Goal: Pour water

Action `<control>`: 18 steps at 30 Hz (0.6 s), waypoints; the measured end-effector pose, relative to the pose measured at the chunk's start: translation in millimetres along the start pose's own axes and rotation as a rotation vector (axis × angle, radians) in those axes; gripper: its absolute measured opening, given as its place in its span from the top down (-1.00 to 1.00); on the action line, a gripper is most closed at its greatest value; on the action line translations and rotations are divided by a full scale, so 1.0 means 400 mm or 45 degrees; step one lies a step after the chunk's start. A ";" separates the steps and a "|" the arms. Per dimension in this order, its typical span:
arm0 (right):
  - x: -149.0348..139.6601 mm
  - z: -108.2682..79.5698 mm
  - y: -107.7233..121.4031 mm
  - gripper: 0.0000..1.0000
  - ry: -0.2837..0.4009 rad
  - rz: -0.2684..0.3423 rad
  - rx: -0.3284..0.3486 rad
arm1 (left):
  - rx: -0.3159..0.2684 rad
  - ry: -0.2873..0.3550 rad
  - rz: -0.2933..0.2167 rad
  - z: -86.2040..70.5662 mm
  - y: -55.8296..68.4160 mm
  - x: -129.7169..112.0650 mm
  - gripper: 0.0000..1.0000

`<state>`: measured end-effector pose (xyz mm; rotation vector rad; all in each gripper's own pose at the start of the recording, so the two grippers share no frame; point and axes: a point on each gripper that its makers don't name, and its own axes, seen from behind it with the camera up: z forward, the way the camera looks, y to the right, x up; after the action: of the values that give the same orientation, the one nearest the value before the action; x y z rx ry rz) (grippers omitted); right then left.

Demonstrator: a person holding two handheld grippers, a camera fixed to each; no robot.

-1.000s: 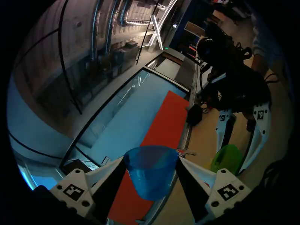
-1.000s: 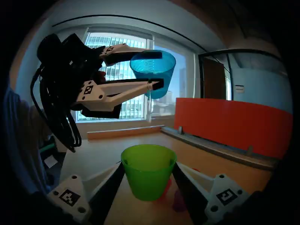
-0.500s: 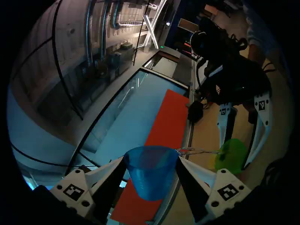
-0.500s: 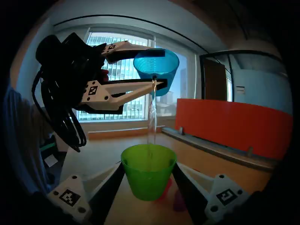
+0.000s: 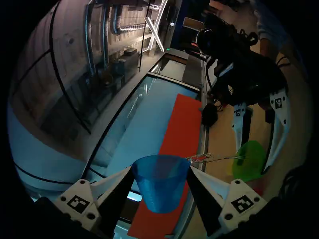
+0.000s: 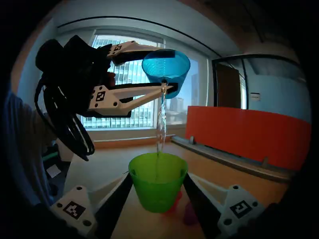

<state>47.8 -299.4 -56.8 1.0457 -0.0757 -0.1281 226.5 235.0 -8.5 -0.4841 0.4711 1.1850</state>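
The left hand-held gripper (image 5: 160, 170) is closed on a blue cup (image 5: 159, 193), with one finger pressing on each side. It holds the cup tipped, high over the table (image 6: 99, 167). A thin stream of water (image 6: 160, 119) falls from the cup's lip into a green cup (image 6: 157, 191) directly below. The right hand-held gripper (image 6: 157, 175) clamps the green cup from both sides and holds it upright. Whether the green cup rests on the table I cannot tell. Behind them are an orange panel (image 6: 247, 131) and a window (image 6: 119, 115).
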 end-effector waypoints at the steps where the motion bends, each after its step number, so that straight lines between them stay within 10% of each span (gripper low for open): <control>1: 0.000 -0.001 0.001 -0.79 0.000 0.000 0.000 | 0.003 -0.001 0.009 0.000 -0.001 0.000 -0.75; 18: 0.006 -0.008 0.004 -0.79 0.012 -0.008 0.001 | 0.011 0.002 0.135 0.010 -0.019 0.014 -0.75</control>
<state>50.7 -296.1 -57.2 1.0471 -0.0640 -0.1287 236.0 239.2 -7.7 -0.4572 0.5076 1.2840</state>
